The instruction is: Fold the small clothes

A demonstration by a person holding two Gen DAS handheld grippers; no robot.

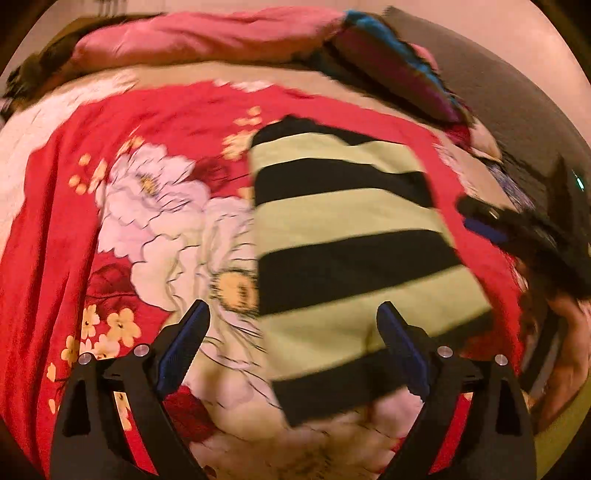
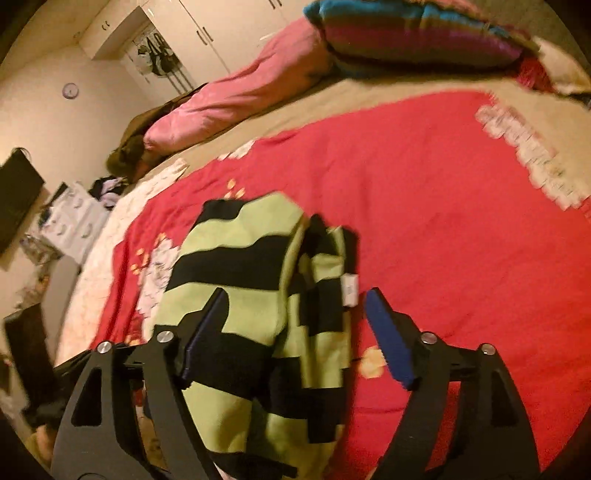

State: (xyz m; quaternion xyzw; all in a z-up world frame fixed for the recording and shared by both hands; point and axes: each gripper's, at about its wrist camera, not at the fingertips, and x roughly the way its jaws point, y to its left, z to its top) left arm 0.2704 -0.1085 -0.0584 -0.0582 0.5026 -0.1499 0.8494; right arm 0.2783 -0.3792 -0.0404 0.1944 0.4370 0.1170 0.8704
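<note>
The striped garment (image 1: 343, 236) lies flat on the red floral bedspread (image 1: 177, 122), folded into a long panel of green and black bands; in the right wrist view its folded-over edge and a small white label (image 2: 350, 290) show along one side. It looks a light, limp knit (likely to sag and slide out of its fold if lifted by one corner), so I would take it at two corners of a short end, pinching through all layers. The left gripper (image 1: 291, 314) stands wide open above its near end, holding nothing. The right gripper (image 2: 295, 299) is also open, cloth lying between its blue pads (image 2: 388, 339) but unpressed. Pillows (image 2: 413, 33) lie well beyond.
</note>
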